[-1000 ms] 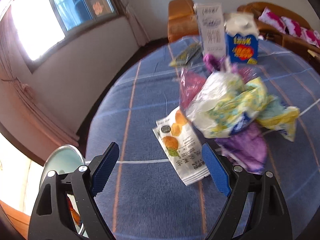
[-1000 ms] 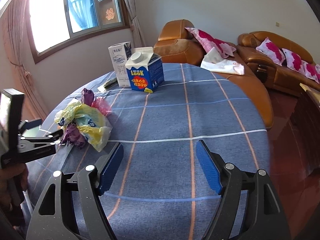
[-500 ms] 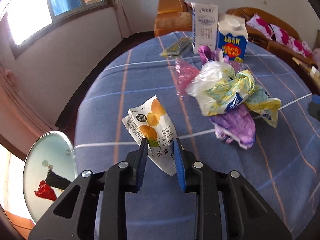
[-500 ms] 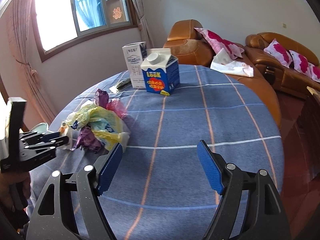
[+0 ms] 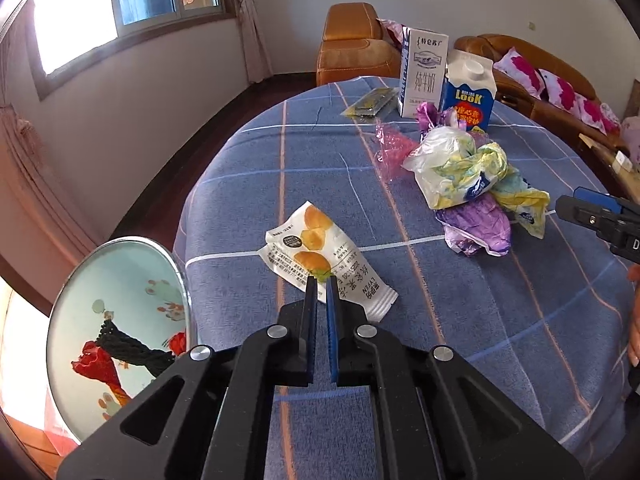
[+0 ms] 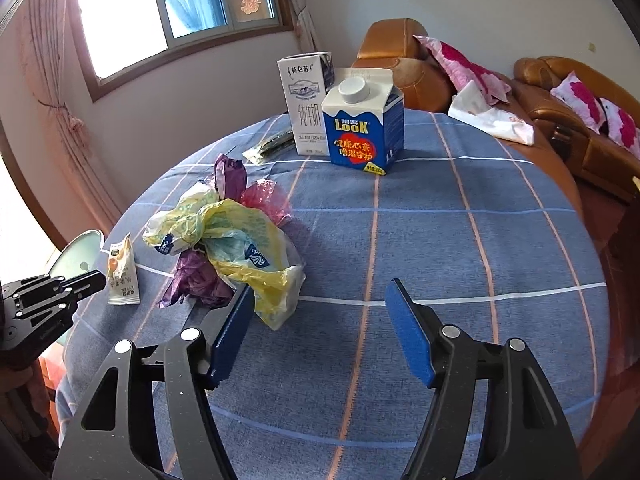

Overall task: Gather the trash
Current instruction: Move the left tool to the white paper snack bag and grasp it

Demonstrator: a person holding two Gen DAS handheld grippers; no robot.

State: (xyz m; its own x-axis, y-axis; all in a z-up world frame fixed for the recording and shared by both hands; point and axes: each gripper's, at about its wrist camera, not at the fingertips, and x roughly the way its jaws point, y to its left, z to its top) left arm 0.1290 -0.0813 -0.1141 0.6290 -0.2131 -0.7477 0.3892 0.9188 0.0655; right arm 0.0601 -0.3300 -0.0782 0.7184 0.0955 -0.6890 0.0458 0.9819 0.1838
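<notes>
Since a second ago my left fingers (image 5: 322, 286) have closed narrow on the snack wrapper (image 5: 326, 258) edge, to lift it from the worktop (image 5: 460, 320). My right fingers (image 6: 320, 312) stand wide beside the bag pile (image 6: 228, 240).

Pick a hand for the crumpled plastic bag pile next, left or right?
Right. The right gripper is open, its left finger beside the bag pile. The left gripper is shut at the snack wrapper; whether it pinches the wrapper is unclear.
</notes>
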